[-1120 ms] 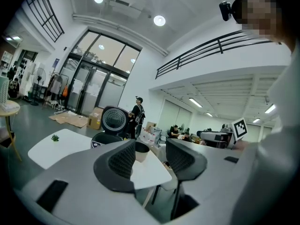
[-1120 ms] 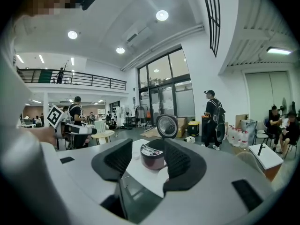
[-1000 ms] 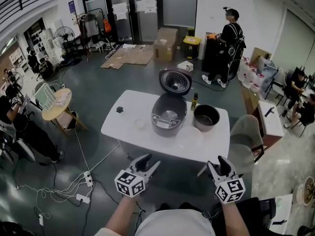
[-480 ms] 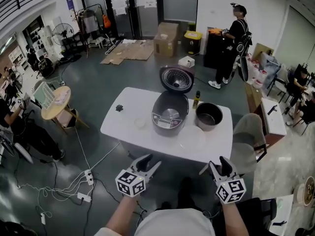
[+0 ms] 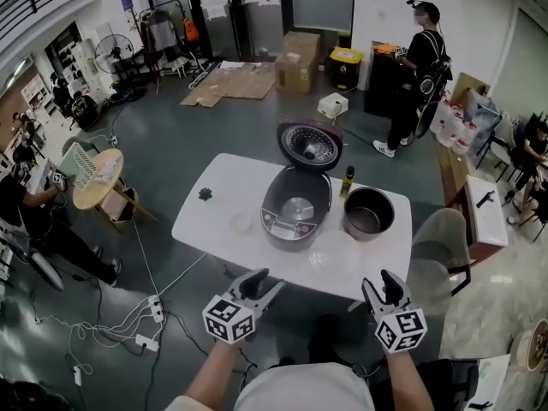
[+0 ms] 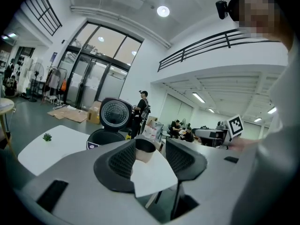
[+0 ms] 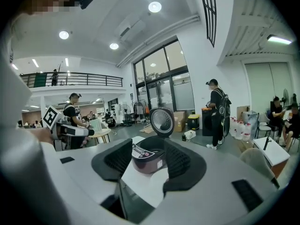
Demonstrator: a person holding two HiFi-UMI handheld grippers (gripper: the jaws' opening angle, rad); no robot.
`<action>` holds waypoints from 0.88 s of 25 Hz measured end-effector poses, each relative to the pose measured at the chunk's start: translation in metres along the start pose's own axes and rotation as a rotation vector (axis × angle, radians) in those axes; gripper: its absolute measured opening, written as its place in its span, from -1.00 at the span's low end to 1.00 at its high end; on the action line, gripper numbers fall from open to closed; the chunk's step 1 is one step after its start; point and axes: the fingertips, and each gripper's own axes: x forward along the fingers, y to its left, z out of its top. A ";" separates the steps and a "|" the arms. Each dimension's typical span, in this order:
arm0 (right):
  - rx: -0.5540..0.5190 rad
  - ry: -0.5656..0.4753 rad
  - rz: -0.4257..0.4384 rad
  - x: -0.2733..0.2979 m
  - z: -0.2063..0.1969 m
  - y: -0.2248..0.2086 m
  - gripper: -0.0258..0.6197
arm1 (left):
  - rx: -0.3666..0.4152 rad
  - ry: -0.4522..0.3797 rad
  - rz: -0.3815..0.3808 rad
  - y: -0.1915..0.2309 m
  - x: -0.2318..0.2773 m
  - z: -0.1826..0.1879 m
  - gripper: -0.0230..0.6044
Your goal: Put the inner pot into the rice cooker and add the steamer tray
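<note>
The white table point(image 5: 210, 217) stands ahead of the person, and both grippers hang short of its near edge, well apart from everything on it. The left gripper point(image 5: 267, 281) has its jaws apart with nothing clamped in them; in the left gripper view the inner pot point(image 6: 144, 149) only shows far off through the gap. The right gripper point(image 5: 379, 282) is also spread wide and empty, and in the right gripper view the rice cooker point(image 7: 146, 157) sits in line between its jaws, at a distance.

On the table the rice cooker point(image 5: 295, 212) stands in the middle with its lid point(image 5: 310, 144) swung up and back, so the bare cavity shows. The inner pot point(image 5: 368, 214) sits upright on the table just to the right of the cooker, outside it. A small bottle point(image 5: 348, 181) stands between the two, toward the far edge. Near the front edge, in front of cooker and pot, lies a pale, see-through round tray point(image 5: 332, 259) (hard to make out against the white top). A small dish point(image 5: 242, 221) lies left of the cooker, and a little green sprig point(image 6: 47, 136) sits further left.
</note>
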 end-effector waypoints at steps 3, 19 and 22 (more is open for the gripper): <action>0.003 0.014 0.014 0.022 -0.001 -0.020 -0.22 | -0.005 0.008 0.014 0.011 0.025 0.004 -0.23; 0.012 0.099 0.117 0.133 0.002 -0.120 -0.22 | -0.045 0.044 0.091 0.051 0.157 0.026 -0.23; 0.026 0.119 0.125 0.150 -0.002 -0.139 -0.22 | -0.050 0.053 0.099 0.057 0.179 0.028 -0.23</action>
